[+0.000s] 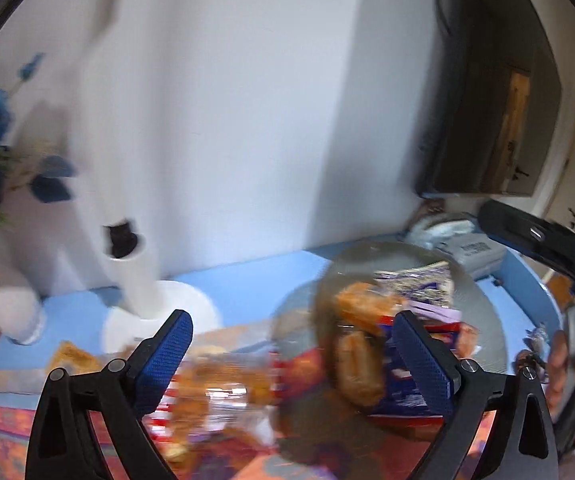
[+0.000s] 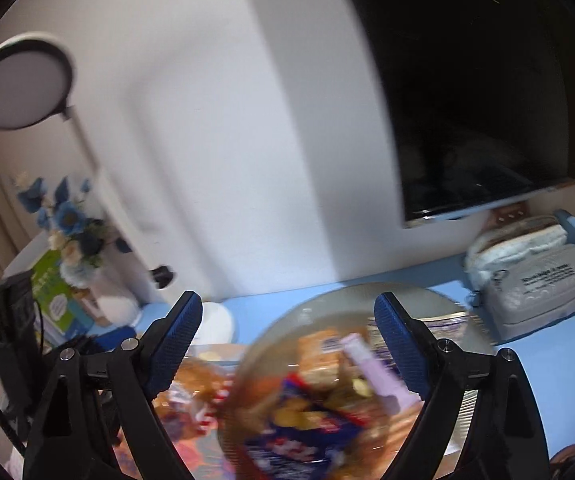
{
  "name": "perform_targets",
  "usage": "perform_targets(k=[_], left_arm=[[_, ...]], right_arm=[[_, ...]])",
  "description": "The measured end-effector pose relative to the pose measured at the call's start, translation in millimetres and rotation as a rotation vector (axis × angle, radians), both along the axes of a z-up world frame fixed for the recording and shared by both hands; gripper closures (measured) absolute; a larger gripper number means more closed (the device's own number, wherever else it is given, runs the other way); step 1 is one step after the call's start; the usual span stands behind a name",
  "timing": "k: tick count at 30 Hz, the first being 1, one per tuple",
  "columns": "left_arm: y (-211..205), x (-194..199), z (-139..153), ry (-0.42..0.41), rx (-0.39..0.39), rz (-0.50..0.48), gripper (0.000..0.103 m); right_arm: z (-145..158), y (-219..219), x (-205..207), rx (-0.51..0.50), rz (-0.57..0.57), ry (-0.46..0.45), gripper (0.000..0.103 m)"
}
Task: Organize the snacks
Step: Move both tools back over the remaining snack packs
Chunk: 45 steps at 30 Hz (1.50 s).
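Note:
A clear glass bowl (image 1: 481, 312) stands on the blue table, filled with snack packets: orange ones (image 1: 361, 304), a blue and red one (image 1: 397, 376) and a purple-white one (image 1: 415, 280). My left gripper (image 1: 295, 360) is open just in front of the bowl's left side, nothing between its blue pads. More loose packets (image 1: 223, 380) lie blurred to the left of the bowl. In the right wrist view, my right gripper (image 2: 289, 344) is open over the bowl (image 2: 327, 300), and a lilac packet (image 2: 371, 372) and a blue packet (image 2: 299, 440) show inside.
A white lamp base (image 1: 159, 312) and a vase of blue flowers (image 2: 71, 232) stand at the back left. At the back right sit a grey box (image 2: 543, 292) and a dark screen (image 2: 487, 100). A patterned orange cloth (image 1: 7, 428) covers the near table. A hand (image 1: 567, 364) shows at the right edge.

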<state>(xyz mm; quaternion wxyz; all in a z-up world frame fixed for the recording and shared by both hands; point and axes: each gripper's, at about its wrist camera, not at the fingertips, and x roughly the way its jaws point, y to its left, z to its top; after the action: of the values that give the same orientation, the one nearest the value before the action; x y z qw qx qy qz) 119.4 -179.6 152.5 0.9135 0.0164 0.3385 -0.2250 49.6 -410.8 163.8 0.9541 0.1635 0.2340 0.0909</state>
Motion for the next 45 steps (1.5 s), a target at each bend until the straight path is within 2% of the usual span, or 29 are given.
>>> perform_targets(k=[9,14,18,22,28,32,37,39,41,44,45], left_arm=[[102.8,11.3,9.5,-0.027,0.012,0.135,0.000],[146.5,23.2,-7.5,0.007,0.034,0.186,0.000],[169.4,34.5,-29.8,0.047,0.051,0.202,0.000],[180.4,42.0,-49.5,0.076,0.070,0.200,0.000],[182.4,66.3,-87.5,0.151,0.072,0.186,0.000],[181.5,77.4,-108.8,0.186,0.078,0.184,0.000],[188.1,87.5,-127.2,0.216,0.040,0.183,0.000],[191.1,91.0,-132.2,0.223,0.015,0.179,0.000],[192.2,92.8,-138.1,0.226,-0.003,0.171,0.000],[191.7,96.1,-154.8,0.238,0.005,0.173,0.000],[192.7,98.0,-158.0,0.258,-0.003,0.177,0.000]], right_arm=[[-1.8,96.8,-4.9,0.031,0.144,0.020,0.009],[-22.3,150.4,-8.9,0.021,0.211,0.052,0.009],[-52.2,181.6,-12.3,0.013,0.263,0.101,0.009],[-85.6,189.2,-19.3,0.024,0.240,0.130,0.009],[-130.1,188.8,-7.6,0.065,0.215,0.228,0.009],[-142.2,186.9,-0.8,0.114,0.214,0.252,0.009],[-153.6,192.5,7.1,0.168,0.229,0.269,0.007],[-153.5,201.3,11.6,0.138,0.246,0.268,0.004],[-150.6,214.0,15.3,0.055,0.255,0.262,0.000],[-148.6,235.7,26.7,-0.082,0.260,0.238,0.000],[-152.9,240.3,32.5,-0.094,0.277,0.266,0.000]])
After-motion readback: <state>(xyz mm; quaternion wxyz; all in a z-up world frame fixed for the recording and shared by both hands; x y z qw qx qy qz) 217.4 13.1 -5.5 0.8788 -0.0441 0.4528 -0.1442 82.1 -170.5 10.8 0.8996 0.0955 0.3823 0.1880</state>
